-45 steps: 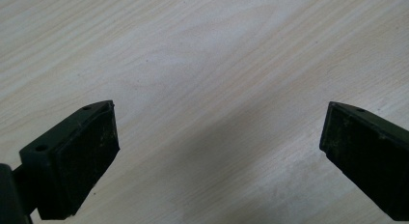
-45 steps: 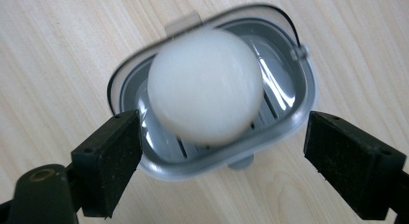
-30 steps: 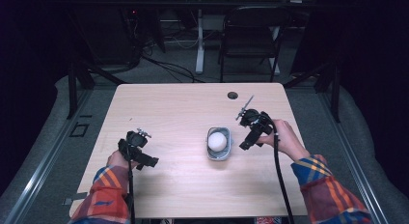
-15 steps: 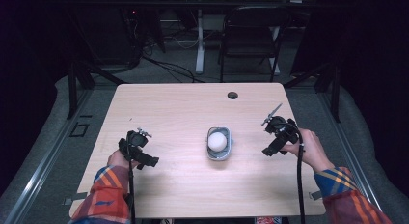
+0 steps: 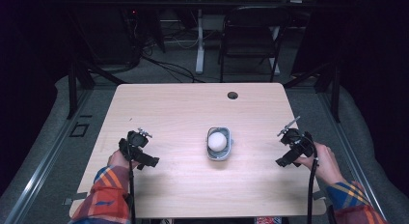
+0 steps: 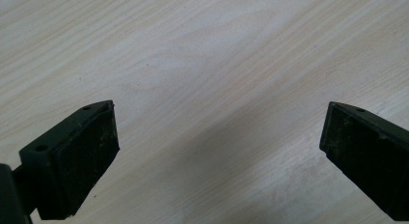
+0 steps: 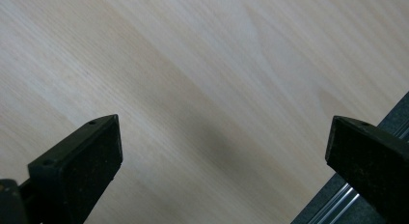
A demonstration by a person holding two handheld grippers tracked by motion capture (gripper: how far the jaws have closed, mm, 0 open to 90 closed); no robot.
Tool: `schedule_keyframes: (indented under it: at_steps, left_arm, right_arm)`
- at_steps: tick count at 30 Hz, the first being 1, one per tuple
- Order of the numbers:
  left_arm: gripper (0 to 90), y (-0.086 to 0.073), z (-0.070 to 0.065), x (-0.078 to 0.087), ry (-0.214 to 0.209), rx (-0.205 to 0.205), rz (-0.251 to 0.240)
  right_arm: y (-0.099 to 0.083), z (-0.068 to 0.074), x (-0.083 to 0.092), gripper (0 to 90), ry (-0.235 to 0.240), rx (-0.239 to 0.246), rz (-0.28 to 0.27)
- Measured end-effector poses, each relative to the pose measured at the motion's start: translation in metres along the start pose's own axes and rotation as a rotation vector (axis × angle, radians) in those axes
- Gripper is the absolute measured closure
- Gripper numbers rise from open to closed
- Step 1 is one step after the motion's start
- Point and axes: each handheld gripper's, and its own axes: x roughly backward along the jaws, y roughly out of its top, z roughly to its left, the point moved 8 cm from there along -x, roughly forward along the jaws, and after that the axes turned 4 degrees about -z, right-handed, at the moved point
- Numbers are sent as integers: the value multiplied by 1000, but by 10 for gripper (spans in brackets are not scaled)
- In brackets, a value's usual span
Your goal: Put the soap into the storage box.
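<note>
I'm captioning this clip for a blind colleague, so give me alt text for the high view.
A white egg-shaped object sits in a small grey container near the middle of a light wooden table. A person in plaid sleeves holds the left gripper and the right gripper low over the table, one on each side of the container and apart from it.

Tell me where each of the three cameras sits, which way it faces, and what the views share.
High view: above the person's side, looking forward and down on the table; both forearms, left gripper, right gripper, grey bowl holding a white ball.
Left gripper view: on that gripper, facing bare wood between open jaws.
Right gripper view: likewise, with the table edge at lower right.
Shared: the light wood tabletop.
</note>
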Motion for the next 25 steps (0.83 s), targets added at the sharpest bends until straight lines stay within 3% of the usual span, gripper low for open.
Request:
schedule_keyframes:
  at_steps: [7,9,11,12,13,15,16,17,18,20,21,23,24,25]
  left_arm:
    - [2,0,0,-1,-2,-3,2]
    - [2,0,0,-1,-4,-5,4]
    - [1,0,-1,0,-5,-6,0]
    - [2,0,-1,0,-5,-7,0]
    - [1,0,-1,0,-6,-8,3]
    - [2,0,-1,0,-7,-8,1]
    - [1,0,-1,0,-7,-8,1]
    - [1,0,-1,-1,-9,-8,4]
    - [2,0,-2,-1,-9,-12,3]
    - [1,1,-3,-1,-10,-17,3]
    - [1,2,-3,-1,-12,-19,-1]
    - [2,1,-3,-1,-14,-19,4]
    - [1,1,-3,-1,-14,-18,4]
    - [1,1,-3,-1,-14,-18,4]
  right_arm:
    - [-20,3,-10,0,1,-18,11]
    - [-25,1,-9,0,1,12,56]
    - [-29,5,-12,0,14,2,51]
    - [-32,4,-11,0,14,29,83]
    - [-34,7,-14,0,13,-6,54]
    - [-36,8,-15,0,20,-7,58]
    - [-38,8,-18,0,11,-36,28]
    - [-40,6,-17,0,10,-23,59]
    - [-41,6,-19,0,14,-39,51]
    - [-44,3,-17,0,13,-15,95]
    - [-44,5,-19,0,19,-19,89]
    - [-45,5,-18,0,24,21,127]
    - [-44,9,-23,0,29,-23,82]
    - [-44,9,-23,0,29,-23,82]
